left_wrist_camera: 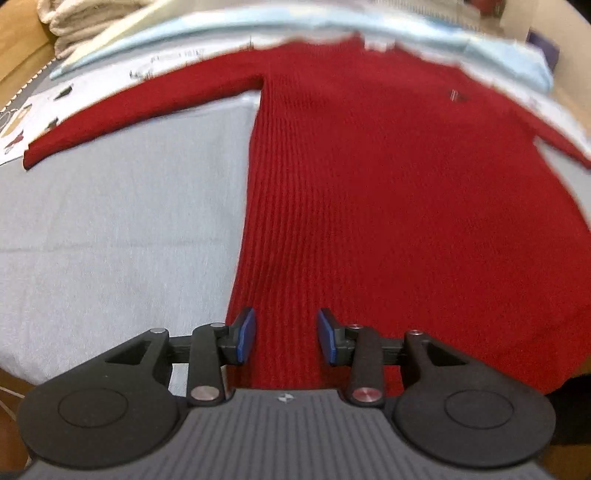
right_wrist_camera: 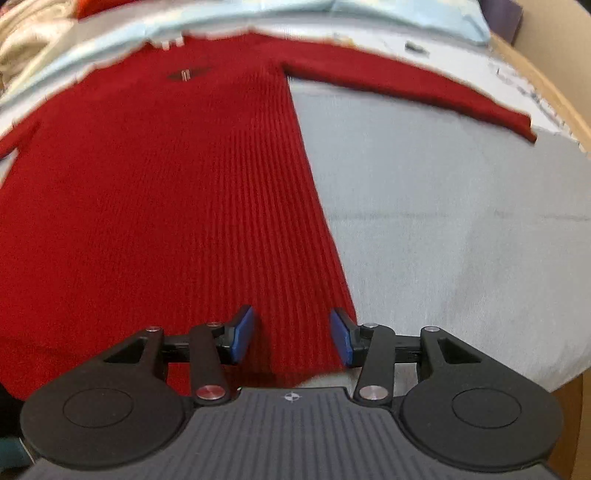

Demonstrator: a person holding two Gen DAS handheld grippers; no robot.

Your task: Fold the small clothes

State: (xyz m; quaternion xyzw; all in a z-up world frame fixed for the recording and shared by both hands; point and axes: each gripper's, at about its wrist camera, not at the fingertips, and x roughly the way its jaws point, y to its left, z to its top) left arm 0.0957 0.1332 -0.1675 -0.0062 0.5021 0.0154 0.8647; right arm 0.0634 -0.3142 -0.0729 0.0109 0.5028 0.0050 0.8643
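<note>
While its small dark chest emblem (left_wrist_camera: 458, 95) is too blurred to read, the red ribbed sweater (left_wrist_camera: 369, 192) lies flat, sleeves out, on the grey sheet (left_wrist_camera: 110, 229), both left gripper (left_wrist_camera: 286, 334) and right gripper (right_wrist_camera: 291, 334) parted, empty, over its hem.

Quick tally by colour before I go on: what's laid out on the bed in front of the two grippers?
Red: 1, the ribbed sweater, spread flat, both sleeves out.
Grey: 1, the bed sheet under it.
Pale blue: 1, a cloth along the far edge beyond the collar.
Cream: 1, a pile of towels at the far left corner.
Total: 4.
</note>
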